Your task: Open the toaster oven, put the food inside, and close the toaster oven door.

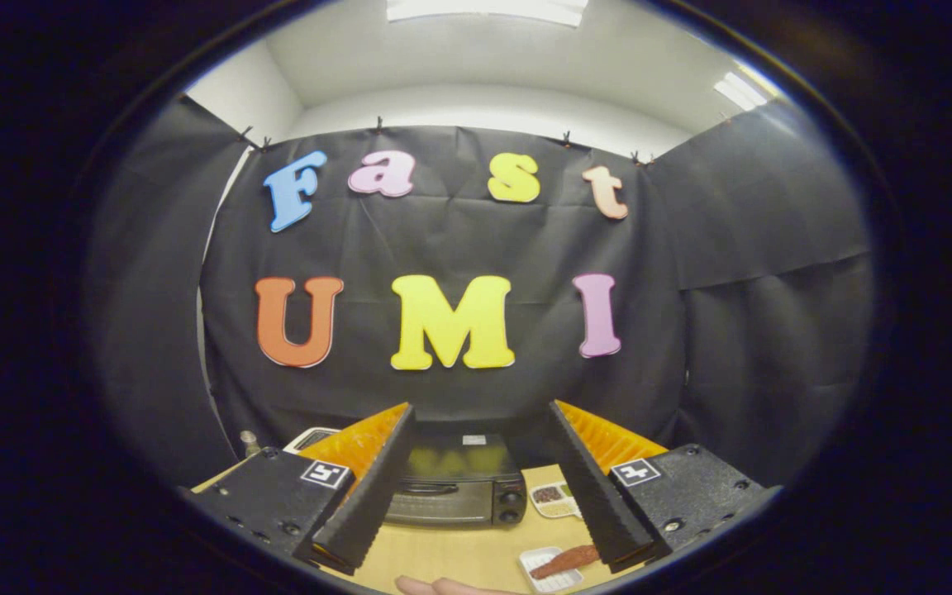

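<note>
Wooden table (451, 554) under everything. Toaster oven (458, 483) stands between my fingers, beyond them, door closed, dark glass. My gripper (480, 475) spread wide, holding nothing. White tray with brown food (563, 562) near right finger. Small dish (552, 499) beside oven. Fingertips of a hand (439, 586) at near table edge.

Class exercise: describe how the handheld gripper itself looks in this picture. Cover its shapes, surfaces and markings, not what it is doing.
The gripper has two long wedge-shaped fingers with ribbed, sawtooth inner faces, set apart as open jaws. Each finger is mounted on a black, textured block with visible screws. Each block carries a small square white tag with a black pattern. No cables are visible.
</note>
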Demonstrator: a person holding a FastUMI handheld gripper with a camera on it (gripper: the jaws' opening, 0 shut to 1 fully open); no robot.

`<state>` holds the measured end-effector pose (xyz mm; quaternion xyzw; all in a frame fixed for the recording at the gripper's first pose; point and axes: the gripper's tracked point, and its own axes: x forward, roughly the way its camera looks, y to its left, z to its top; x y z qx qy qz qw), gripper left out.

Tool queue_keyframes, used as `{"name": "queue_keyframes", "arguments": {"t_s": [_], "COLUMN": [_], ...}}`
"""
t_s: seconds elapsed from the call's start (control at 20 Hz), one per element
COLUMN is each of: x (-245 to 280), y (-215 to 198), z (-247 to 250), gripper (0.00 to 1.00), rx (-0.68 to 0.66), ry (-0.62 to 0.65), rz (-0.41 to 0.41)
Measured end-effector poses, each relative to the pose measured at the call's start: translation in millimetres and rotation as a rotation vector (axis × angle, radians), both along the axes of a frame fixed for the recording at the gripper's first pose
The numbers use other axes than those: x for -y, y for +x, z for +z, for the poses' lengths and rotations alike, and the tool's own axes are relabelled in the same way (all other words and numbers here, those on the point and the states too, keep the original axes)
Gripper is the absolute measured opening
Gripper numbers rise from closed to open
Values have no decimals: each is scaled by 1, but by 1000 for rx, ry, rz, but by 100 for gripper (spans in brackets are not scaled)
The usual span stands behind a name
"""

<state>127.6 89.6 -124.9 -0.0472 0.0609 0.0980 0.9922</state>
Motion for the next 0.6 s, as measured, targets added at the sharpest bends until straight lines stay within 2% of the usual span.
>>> {"name": "queue_keyframes", "arguments": {"t_s": [0.25,0.45,0.6], "x": [-48,-80,-82], "y": [77,109,122], "z": [-109,-174,-204], "gripper": [100,100,100], "rx": [-192,-324,-407], "ry": [-76,-145,-148], "rz": [31,54,22]}}
